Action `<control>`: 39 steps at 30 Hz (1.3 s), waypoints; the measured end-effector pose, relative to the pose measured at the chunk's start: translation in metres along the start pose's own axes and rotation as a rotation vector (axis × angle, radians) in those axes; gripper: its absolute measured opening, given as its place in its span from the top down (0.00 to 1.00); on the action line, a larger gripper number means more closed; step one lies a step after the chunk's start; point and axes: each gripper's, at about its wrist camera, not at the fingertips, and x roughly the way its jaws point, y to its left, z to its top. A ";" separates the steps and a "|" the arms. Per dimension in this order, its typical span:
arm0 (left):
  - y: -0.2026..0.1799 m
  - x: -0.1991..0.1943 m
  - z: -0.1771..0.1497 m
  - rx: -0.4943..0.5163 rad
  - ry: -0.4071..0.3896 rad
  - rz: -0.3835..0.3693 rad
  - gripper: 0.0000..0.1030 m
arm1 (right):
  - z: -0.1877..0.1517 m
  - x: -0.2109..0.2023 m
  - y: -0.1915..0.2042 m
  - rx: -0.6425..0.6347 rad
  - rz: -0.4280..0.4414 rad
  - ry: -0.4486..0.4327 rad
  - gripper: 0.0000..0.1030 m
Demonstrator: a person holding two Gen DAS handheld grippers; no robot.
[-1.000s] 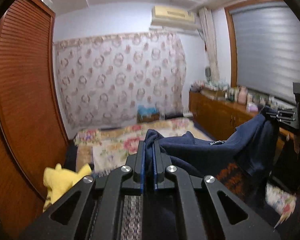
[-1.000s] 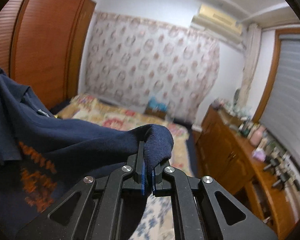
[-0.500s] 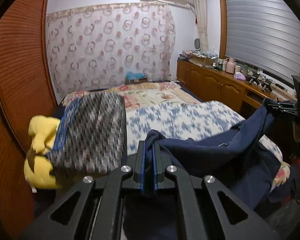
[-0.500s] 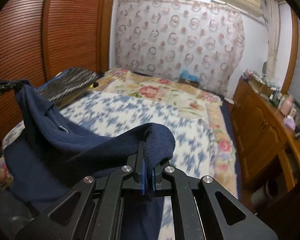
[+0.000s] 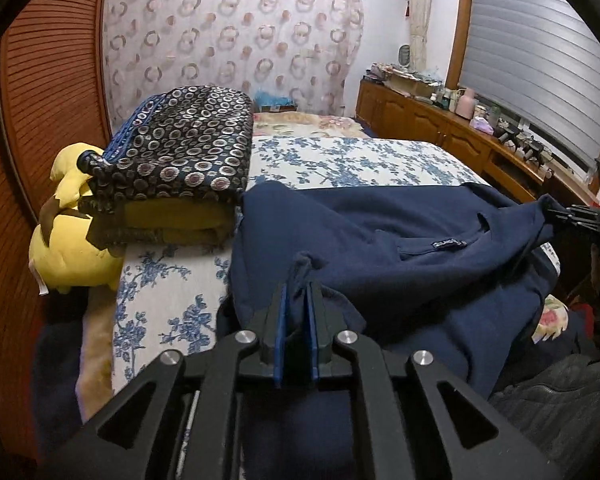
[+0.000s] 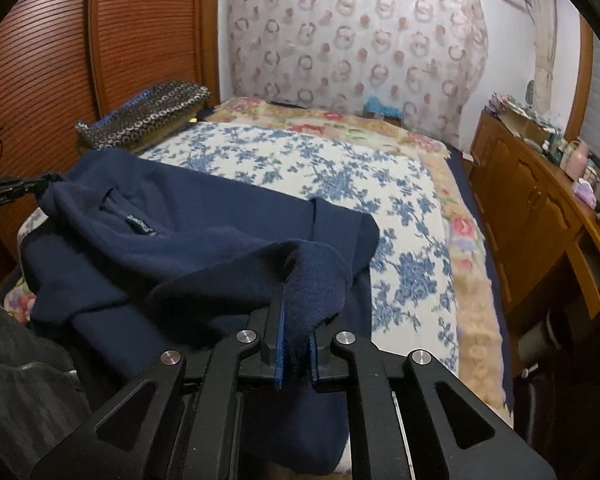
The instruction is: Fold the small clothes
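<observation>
A navy sweatshirt (image 5: 380, 232) lies spread across the near end of the bed, its back side up with a small label showing. My left gripper (image 5: 297, 292) pinches one bunched corner of it between the blue pads; the jaws are opening, with cloth still filling the gap. My right gripper (image 6: 296, 300) holds the opposite corner, a thick fold of the sweatshirt (image 6: 200, 224) draped over its pads, and its jaws are opening too. Each gripper shows at the far edge of the other's view, the cloth stretched between them.
The bed's blue-flowered cover (image 5: 340, 160) stretches beyond the sweatshirt. A folded ring-patterned blanket (image 5: 180, 148) and a yellow plush toy (image 5: 68, 248) sit at the left, against the wooden wardrobe (image 5: 40, 100). A cluttered wooden sideboard (image 6: 540, 200) runs along the right. Dark clothing (image 5: 560, 392) lies below the bed edge.
Both grippers came down toward the bed. The sweatshirt, which hung in the air between them, now rests on the flowered cover. The pads of both stand slightly wider apart.
</observation>
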 end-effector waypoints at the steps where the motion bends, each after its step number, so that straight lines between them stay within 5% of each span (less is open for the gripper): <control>1: 0.001 -0.003 0.002 0.000 -0.006 0.001 0.87 | -0.001 -0.003 -0.003 0.006 -0.006 -0.004 0.86; 6: 0.003 -0.017 0.014 0.011 -0.058 0.012 0.63 | 0.009 -0.022 -0.014 0.011 -0.046 -0.042 0.55; 10: 0.005 -0.015 0.029 0.033 -0.059 0.024 0.43 | 0.018 -0.032 -0.025 0.019 -0.067 -0.074 0.49; 15: 0.010 0.011 0.046 0.029 -0.024 0.034 0.43 | 0.032 -0.016 -0.036 0.031 -0.069 -0.089 0.42; 26: 0.034 0.079 0.054 -0.038 0.106 0.082 0.43 | 0.050 0.098 -0.048 0.059 -0.030 0.064 0.39; 39: 0.042 0.105 0.036 -0.078 0.190 0.074 0.43 | 0.040 0.139 -0.065 0.103 -0.036 0.147 0.30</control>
